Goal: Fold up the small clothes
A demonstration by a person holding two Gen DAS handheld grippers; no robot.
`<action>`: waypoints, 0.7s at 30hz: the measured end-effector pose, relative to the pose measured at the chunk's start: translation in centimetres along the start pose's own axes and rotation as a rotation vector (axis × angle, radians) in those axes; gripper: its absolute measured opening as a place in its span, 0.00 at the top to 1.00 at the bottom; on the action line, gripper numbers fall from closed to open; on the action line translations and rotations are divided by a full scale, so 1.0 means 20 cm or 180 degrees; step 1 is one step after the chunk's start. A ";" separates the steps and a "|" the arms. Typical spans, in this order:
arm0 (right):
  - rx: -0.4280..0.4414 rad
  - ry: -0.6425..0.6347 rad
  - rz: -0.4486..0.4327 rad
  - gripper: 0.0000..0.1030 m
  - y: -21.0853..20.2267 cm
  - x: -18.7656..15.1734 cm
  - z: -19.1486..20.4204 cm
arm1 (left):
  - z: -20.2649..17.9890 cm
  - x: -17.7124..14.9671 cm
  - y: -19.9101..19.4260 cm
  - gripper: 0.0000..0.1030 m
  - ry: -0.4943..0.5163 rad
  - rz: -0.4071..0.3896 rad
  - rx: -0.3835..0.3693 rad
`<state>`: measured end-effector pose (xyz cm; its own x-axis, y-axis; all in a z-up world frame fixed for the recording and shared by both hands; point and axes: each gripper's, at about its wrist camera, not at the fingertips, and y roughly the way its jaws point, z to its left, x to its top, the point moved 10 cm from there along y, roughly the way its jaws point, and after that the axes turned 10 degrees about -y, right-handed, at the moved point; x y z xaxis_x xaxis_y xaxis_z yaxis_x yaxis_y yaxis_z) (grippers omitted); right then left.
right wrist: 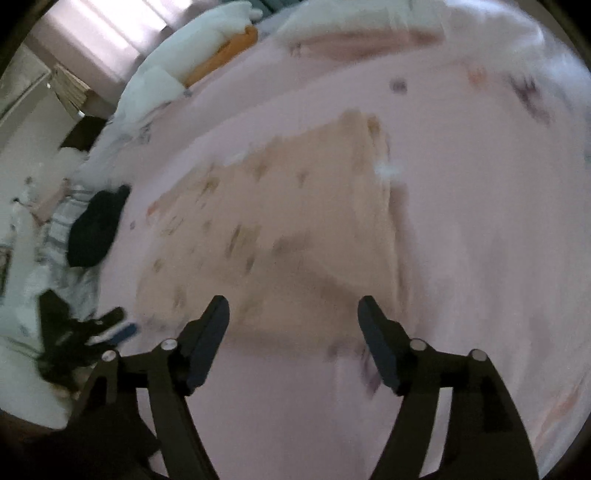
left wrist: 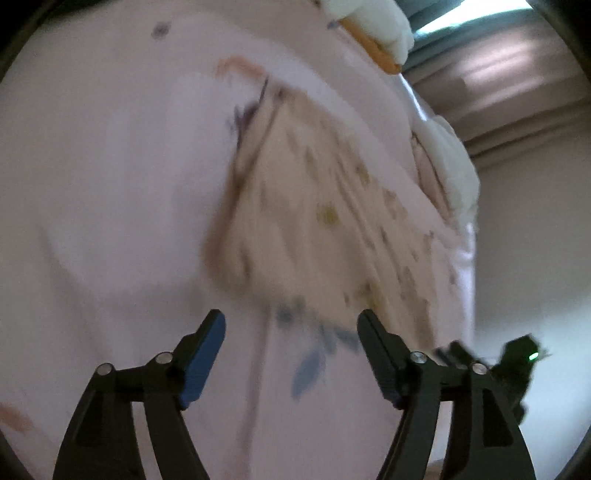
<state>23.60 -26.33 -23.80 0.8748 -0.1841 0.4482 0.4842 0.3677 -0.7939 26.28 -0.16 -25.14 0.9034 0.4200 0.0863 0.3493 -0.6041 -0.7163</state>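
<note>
Both claws sit right up against the lens, and both have their fingers spread wide apart with nothing between them. Left gripper (left wrist: pixel 291 328) hangs over the pink bedsheet (left wrist: pixel 110 184), just short of the near edge of the small beige garment (left wrist: pixel 314 206). Right gripper (right wrist: pixel 293 314) hovers over the near edge of the same garment (right wrist: pixel 288 221), so the cloth lies on the sheet just ahead of both, touched by neither.

Left view picks up the other gripper as a dark blur with a green light (left wrist: pixel 533 356) low on the right, plus a white pillow (left wrist: pixel 450 162) along the bed edge and a white and orange bundle (left wrist: pixel 376 33) at the top. Right view shows things the left doesn't: a black piece of clothing (right wrist: pixel 96 229) on striped cloth (right wrist: pixel 61 225) at the left side of the bed, the left gripper as a dark smear with a blue pad (right wrist: pixel 123 330) low on the left, and white pillows (right wrist: pixel 199 40) with something orange (right wrist: pixel 225 53) far off.

Garment looks flat and roughly rectangular, beige to peach, with small scattered prints. Everything's motion-blurred, so the prints can't be made out, and neither can whether it's folded over.
</note>
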 end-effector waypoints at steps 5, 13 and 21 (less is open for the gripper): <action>0.0273 0.0373 0.0089 0.26 0.08 -0.19 0.03 | -0.04 -0.01 0.08 0.27 -0.0095 -0.0162 -0.0201; 0.0824 0.1279 -0.0600 0.26 0.20 -0.04 -0.07 | -0.19 0.14 0.25 0.27 -0.0434 -0.0061 -0.0680; 0.0856 0.1358 -0.0956 0.28 0.27 0.11 -0.06 | -0.21 0.40 0.33 0.35 -0.0927 -0.0594 -0.0751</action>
<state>28.19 -25.88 -27.62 0.6571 -0.6462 0.3880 0.7390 0.4508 -0.5007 36.82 -3.60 -26.29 0.7230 0.6904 -0.0240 0.5783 -0.6239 -0.5257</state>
